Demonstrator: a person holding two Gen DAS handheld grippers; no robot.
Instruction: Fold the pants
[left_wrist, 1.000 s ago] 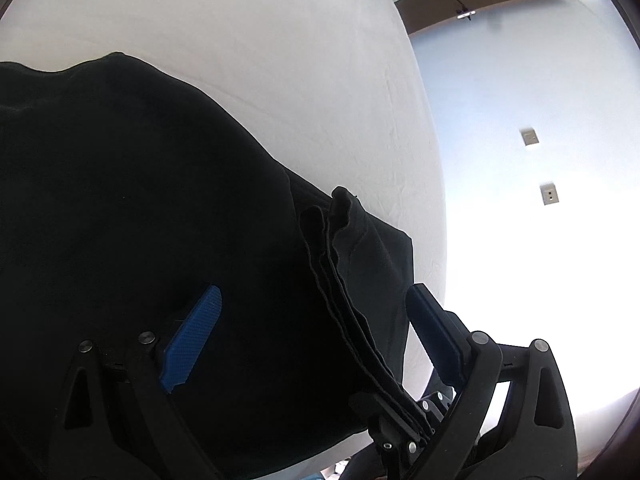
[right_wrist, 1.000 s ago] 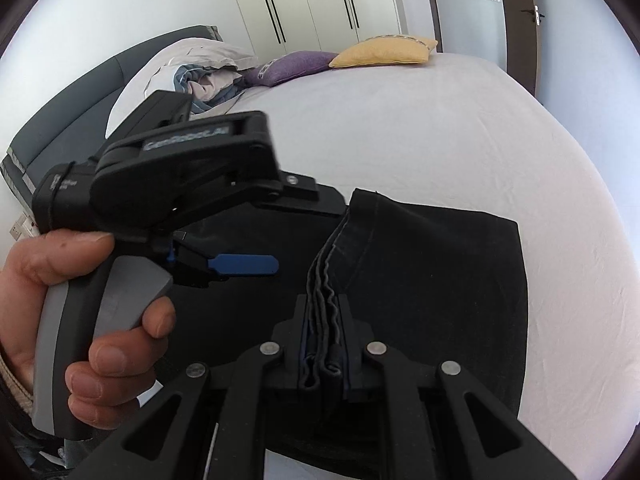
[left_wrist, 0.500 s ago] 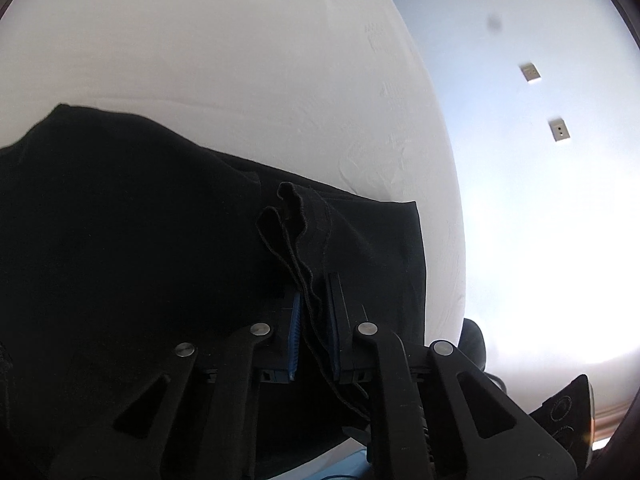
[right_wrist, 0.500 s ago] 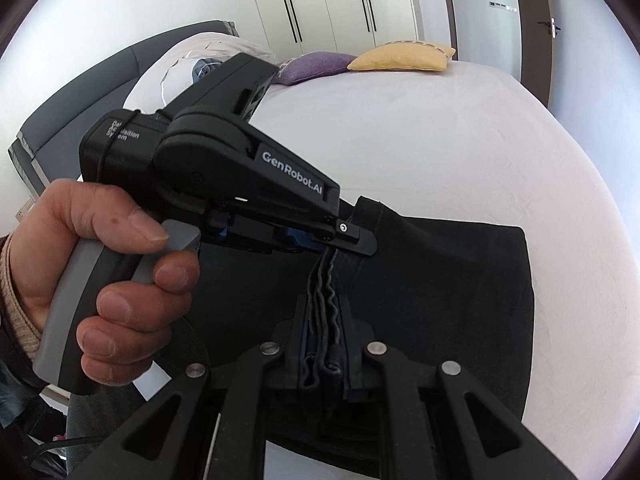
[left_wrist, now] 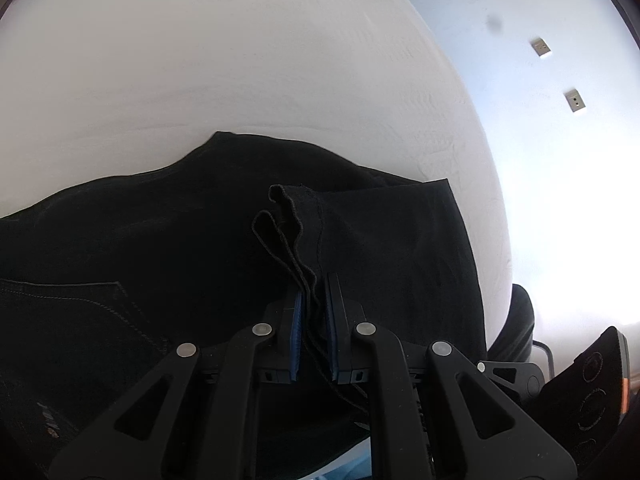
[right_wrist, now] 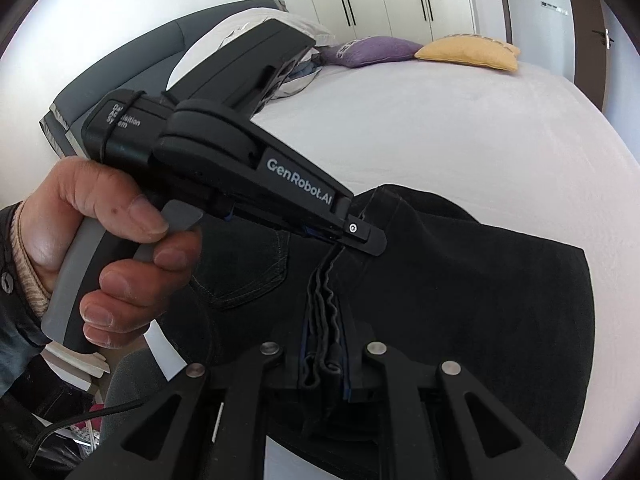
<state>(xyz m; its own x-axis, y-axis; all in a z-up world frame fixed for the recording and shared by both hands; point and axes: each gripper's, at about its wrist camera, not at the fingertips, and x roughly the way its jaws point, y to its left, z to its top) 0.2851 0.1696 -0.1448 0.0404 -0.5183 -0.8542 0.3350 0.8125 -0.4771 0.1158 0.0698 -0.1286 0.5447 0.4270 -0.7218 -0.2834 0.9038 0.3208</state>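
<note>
Both grippers pinching black pants [right_wrist: 460, 280] on bed [right_wrist: 440, 128].
Left gripper [left_wrist: 313, 320] and right gripper [right_wrist: 325, 364] each clamped on the stacked edge.

Beyond the black pants [right_wrist: 460, 280] the white bed [right_wrist: 440, 128] lies bare and open up to the purple cushion [right_wrist: 372, 50] and yellow cushion [right_wrist: 468, 52] at its far end. On the left, the left gripper [right_wrist: 360, 236] and the hand [right_wrist: 104, 248] holding it crowd the space above the pants. The bed's right edge, probably near a wall, looks washed out.
</note>
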